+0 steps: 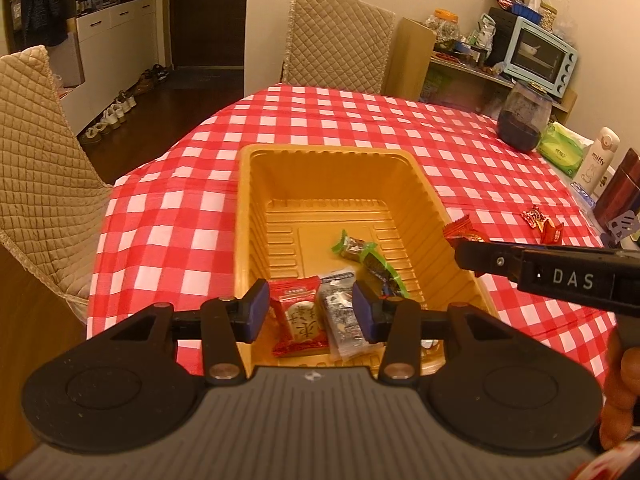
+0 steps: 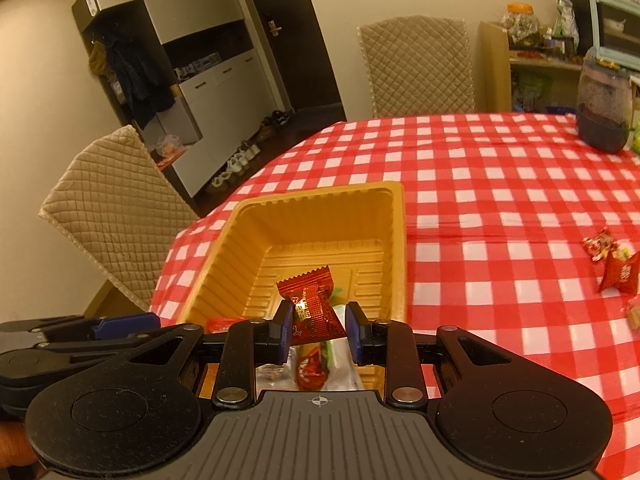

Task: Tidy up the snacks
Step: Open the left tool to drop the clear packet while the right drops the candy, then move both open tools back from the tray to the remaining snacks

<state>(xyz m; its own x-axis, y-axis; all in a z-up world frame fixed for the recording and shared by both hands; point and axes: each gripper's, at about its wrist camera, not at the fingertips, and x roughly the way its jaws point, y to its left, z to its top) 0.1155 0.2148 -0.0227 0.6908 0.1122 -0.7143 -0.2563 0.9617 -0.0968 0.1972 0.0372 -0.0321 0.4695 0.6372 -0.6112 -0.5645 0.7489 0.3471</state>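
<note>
A gold plastic tray sits on the red-checked tablecloth. Inside it lie a red packet, a silver-black packet and green-wrapped snacks. My left gripper hovers over the tray's near end, open, with the red and silver packets lying below and between its blue pads. It shows side-on at the left of the right wrist view. My right gripper is shut on a red snack packet, held above the tray's right rim. Loose red candies lie on the cloth to the right.
A dark jar, a green tissue pack and a white bottle stand at the far right. Quilted chairs flank the table. The table edge drops off left of the tray.
</note>
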